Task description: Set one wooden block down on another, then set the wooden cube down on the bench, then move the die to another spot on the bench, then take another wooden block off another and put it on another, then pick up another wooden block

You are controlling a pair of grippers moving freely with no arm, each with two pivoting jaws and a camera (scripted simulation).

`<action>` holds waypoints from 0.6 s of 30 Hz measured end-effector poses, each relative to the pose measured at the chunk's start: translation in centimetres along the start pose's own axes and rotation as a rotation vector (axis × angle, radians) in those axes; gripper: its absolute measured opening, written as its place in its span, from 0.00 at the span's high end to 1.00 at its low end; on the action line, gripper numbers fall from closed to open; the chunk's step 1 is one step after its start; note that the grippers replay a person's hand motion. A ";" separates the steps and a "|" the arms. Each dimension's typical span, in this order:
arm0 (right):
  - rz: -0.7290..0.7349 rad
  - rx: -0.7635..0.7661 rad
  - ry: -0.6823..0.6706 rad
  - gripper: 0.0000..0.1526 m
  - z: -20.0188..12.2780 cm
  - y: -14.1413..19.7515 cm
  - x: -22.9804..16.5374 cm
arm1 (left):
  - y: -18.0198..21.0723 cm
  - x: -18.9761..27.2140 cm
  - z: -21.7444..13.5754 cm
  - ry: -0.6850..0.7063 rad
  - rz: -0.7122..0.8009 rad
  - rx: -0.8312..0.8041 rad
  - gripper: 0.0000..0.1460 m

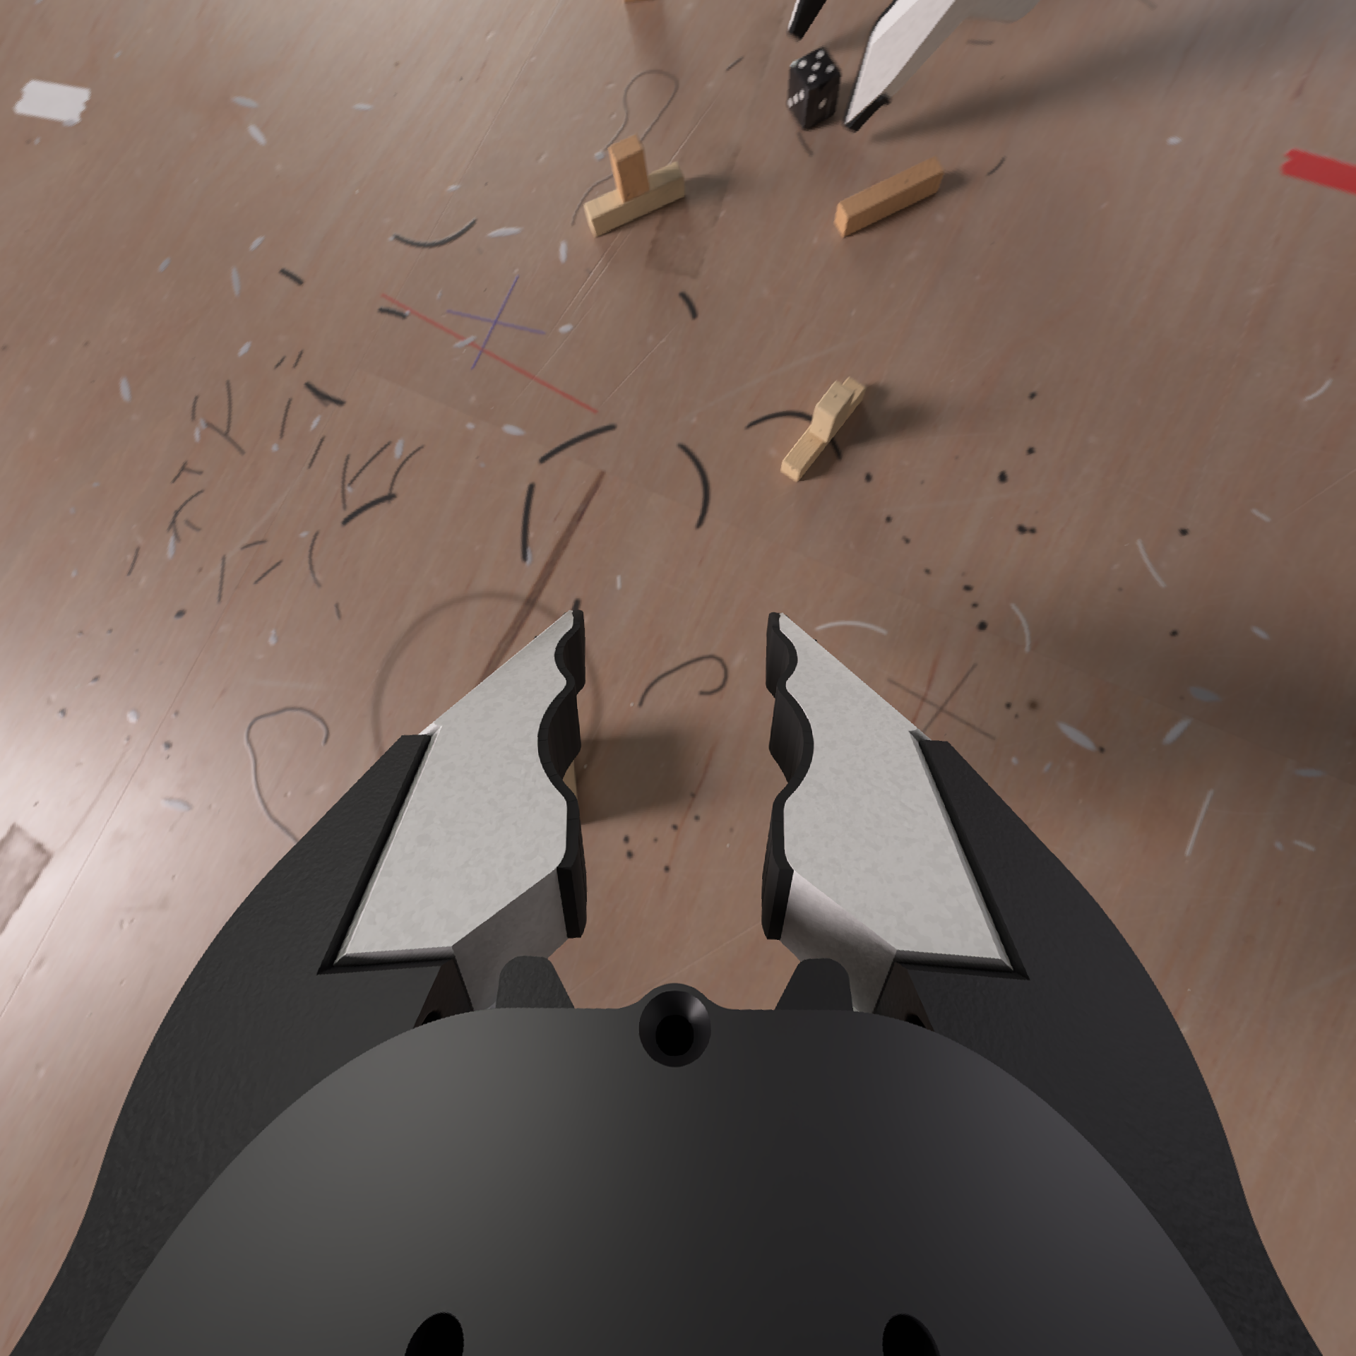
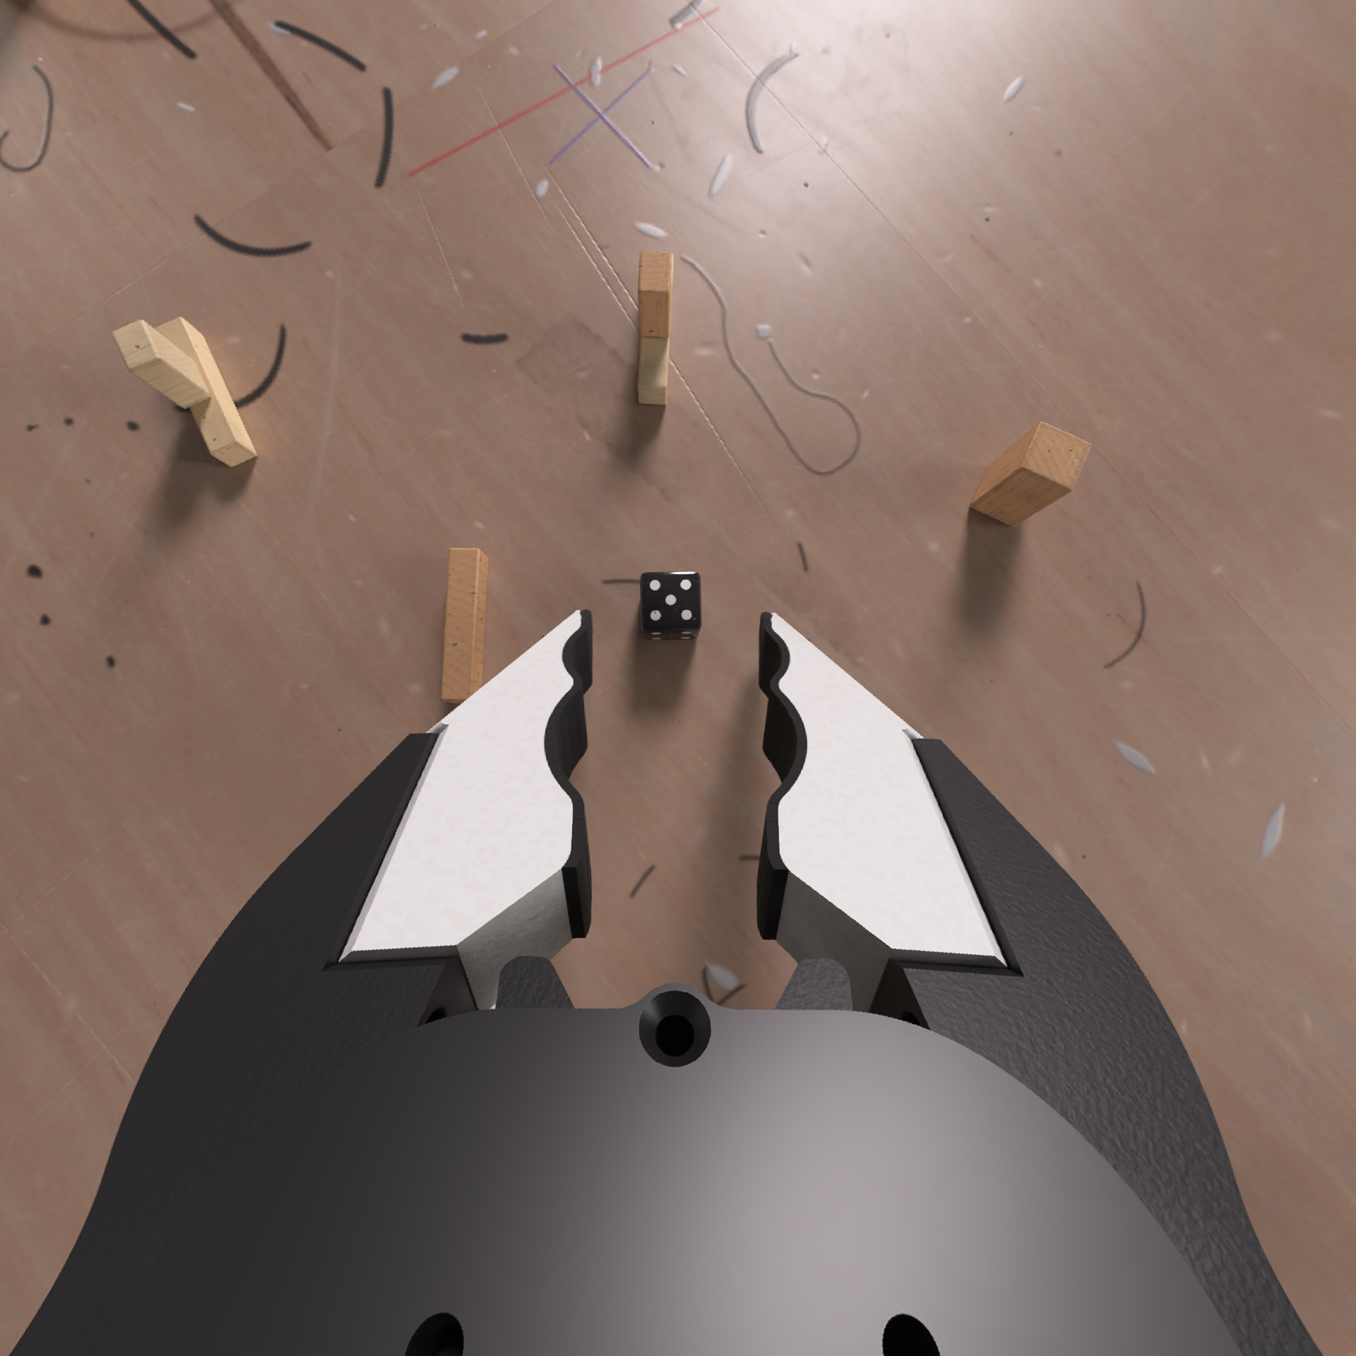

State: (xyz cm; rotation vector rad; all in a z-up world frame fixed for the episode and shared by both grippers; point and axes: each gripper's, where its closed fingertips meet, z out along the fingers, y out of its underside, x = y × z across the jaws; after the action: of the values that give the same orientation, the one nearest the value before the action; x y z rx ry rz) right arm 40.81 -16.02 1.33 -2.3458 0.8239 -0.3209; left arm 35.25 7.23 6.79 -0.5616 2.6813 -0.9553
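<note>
Out on the scuffed surface (image 2: 954, 697), the right claw (image 2: 673, 624) gapes empty around the black die (image 2: 669, 603), touching nothing; the left claw (image 1: 675, 624) also hangs released.

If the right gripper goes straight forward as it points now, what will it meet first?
Most likely the die. It sits just ahead of the open right gripper, roughly centred on the gap between the fingers. Beyond it in the same line stands the two-block stack. Depth is unclear, so the gripper could pass above the die.
</note>
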 end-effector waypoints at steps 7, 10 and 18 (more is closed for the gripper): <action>-0.004 -0.003 -0.047 0.89 0.7 -0.3 -0.2 | -0.8 0.8 1.3 0.064 0.013 0.029 0.76; -0.004 0.001 -0.066 0.89 0.7 -0.3 -0.4 | -1.0 1.1 1.5 0.076 0.015 0.042 0.81; -0.068 0.085 -0.145 0.89 -1.6 -2.1 -5.2 | -1.5 2.1 1.8 0.081 0.037 0.081 0.81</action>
State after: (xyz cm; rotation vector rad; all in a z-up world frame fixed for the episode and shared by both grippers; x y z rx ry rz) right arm 37.11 -12.24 3.82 -2.2908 0.6498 -0.2079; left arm 34.45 4.26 6.20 -0.4649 2.6989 -1.0927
